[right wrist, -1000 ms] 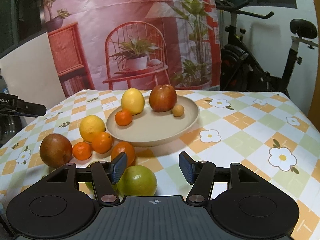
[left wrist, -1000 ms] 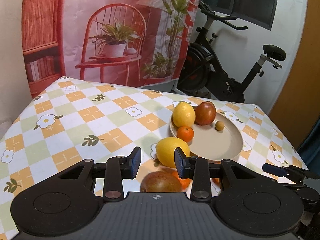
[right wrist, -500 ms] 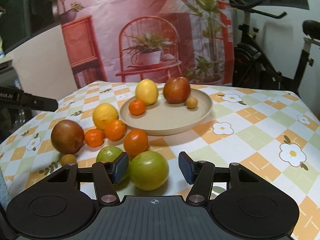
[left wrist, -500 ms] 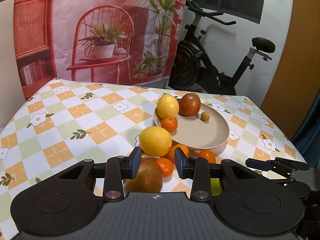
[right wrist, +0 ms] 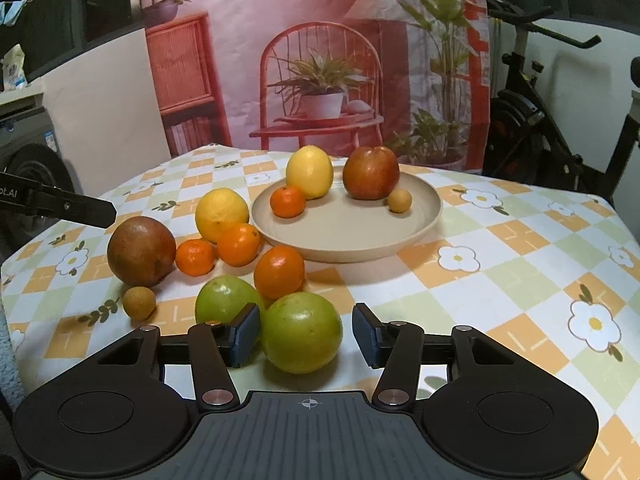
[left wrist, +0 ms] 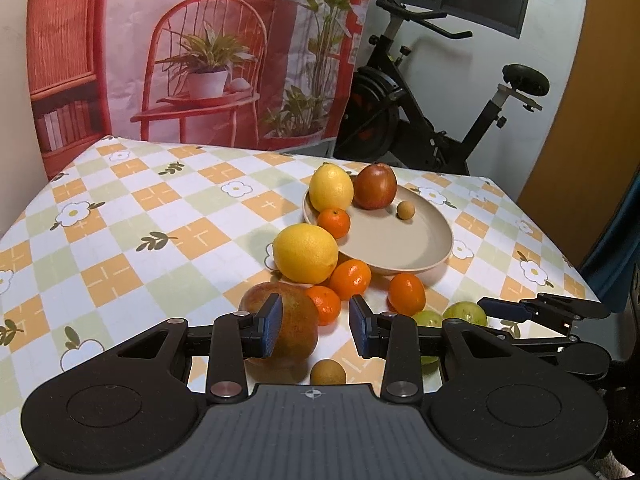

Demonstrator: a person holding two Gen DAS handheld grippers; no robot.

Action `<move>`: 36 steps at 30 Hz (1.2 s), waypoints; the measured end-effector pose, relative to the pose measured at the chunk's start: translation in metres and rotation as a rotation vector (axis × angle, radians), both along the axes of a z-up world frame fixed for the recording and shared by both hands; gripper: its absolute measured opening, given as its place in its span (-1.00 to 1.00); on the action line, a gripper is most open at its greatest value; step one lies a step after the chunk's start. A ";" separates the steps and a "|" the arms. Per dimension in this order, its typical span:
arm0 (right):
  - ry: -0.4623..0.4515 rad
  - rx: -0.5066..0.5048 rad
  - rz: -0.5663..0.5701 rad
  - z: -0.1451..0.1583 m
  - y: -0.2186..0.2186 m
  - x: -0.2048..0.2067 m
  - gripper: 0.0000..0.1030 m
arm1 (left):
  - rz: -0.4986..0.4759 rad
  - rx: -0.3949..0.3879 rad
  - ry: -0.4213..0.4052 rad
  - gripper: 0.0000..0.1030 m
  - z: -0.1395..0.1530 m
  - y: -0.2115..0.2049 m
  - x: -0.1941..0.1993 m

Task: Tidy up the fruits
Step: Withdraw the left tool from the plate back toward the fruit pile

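Observation:
A beige plate [right wrist: 348, 232] holds a lemon [right wrist: 309, 172], a red apple [right wrist: 371, 178], a tangerine [right wrist: 287, 201] and a small tan fruit [right wrist: 399, 200]. Loose fruit lies in front of it. My right gripper [right wrist: 306, 334] straddles a big green fruit [right wrist: 302, 332]. Its jaws are closing, and a gap still shows at the right pad. My left gripper [left wrist: 315, 330] hangs open over a brown-red apple [left wrist: 288, 320] and a small tangerine [left wrist: 325, 306], with its pads touching neither.
Loose on the checked cloth lie a big yellow citrus [left wrist: 306, 254], two more oranges [left wrist: 351, 279] [left wrist: 407, 294], a second green fruit [right wrist: 226, 300] and a small brown fruit [left wrist: 328, 373]. An exercise bike [left wrist: 420, 120] stands behind the table. The cloth lies bare at the right [right wrist: 520, 264].
The right gripper has swung onto the big green fruit, now centred between narrower jaws. The left gripper has drawn back from the yellow citrus and now frames the brown-red apple and tangerine.

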State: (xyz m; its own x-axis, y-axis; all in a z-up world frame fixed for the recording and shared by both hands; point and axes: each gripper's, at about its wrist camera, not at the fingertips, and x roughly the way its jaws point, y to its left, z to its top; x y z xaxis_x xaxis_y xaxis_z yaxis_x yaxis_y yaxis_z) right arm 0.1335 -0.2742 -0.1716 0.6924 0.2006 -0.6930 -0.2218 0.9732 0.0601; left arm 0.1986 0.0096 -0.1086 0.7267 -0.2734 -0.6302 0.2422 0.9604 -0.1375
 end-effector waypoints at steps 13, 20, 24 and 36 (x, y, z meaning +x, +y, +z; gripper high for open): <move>0.014 0.007 0.024 -0.003 -0.002 -0.001 -0.12 | -0.015 -0.002 0.032 -0.25 -0.005 -0.002 -0.001; 0.004 0.021 0.031 -0.007 -0.003 -0.003 -0.13 | -0.028 -0.005 0.069 -0.25 -0.010 -0.003 -0.004; 0.018 0.038 0.027 -0.005 -0.005 0.004 -0.14 | -0.027 -0.014 0.092 -0.25 -0.012 -0.003 -0.005; -0.016 0.018 0.044 -0.008 -0.003 -0.002 -0.15 | -0.055 -0.004 0.151 -0.25 -0.022 -0.007 -0.002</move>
